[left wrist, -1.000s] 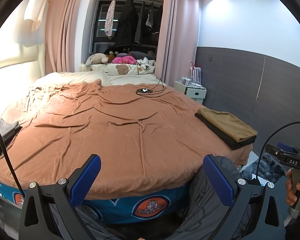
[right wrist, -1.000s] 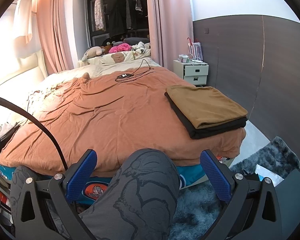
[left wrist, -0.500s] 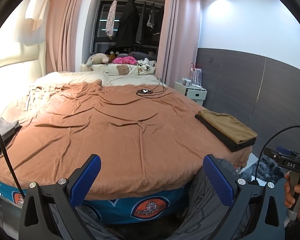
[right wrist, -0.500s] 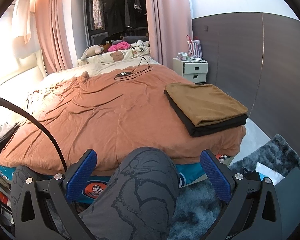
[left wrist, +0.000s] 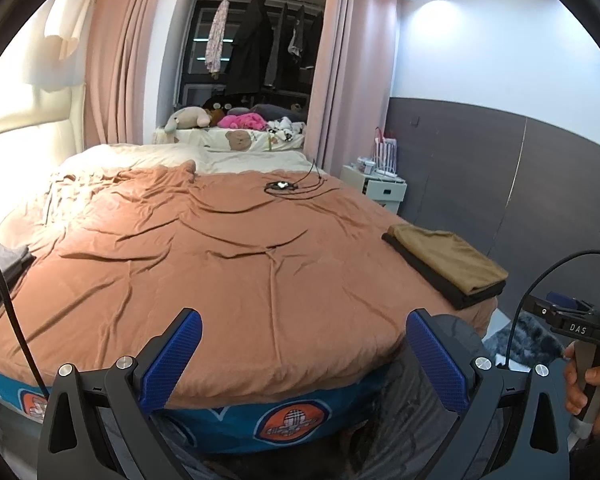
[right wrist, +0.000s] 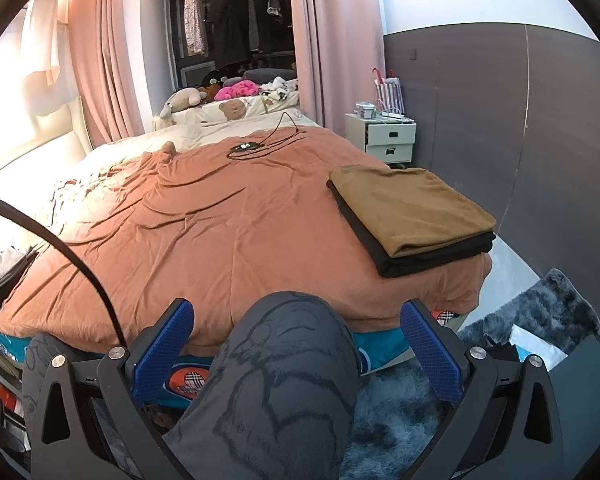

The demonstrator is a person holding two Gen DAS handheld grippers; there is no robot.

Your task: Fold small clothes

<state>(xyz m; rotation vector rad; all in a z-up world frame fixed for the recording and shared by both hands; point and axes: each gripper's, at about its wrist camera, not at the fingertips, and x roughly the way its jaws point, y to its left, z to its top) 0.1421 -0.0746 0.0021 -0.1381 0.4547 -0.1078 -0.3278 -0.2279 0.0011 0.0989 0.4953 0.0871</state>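
1. At the foot of the bed, both tongs are held low and level, short of the mattress edge; the left tongs and the right tongs are each spread wide apart, and nothing is gripped in either.
2. Two folded garments are seen stacked at the bed's right edge: a tan folded garment resting squarely on a black folded garment.
3. Unfolded clothes appear to be kept at the left edge of the bed, where a grey clothes pile is partly cut off by the frame; its make-up cannot be told.
4. Such cloth is judged light, soft and limp: it will sag and bunch when lifted, and nothing in it is fragile.
5. A hold is best taken at a hem, corner or shoulder seam, with both layers pinched together, so that the piece hangs flat and does not twist.
6. The rust-brown sheet is wrinkled and loose, so a low pinch could catch it along with the garment.
7. A knee in grey patterned trousers is seen between the right tongs and the bed.
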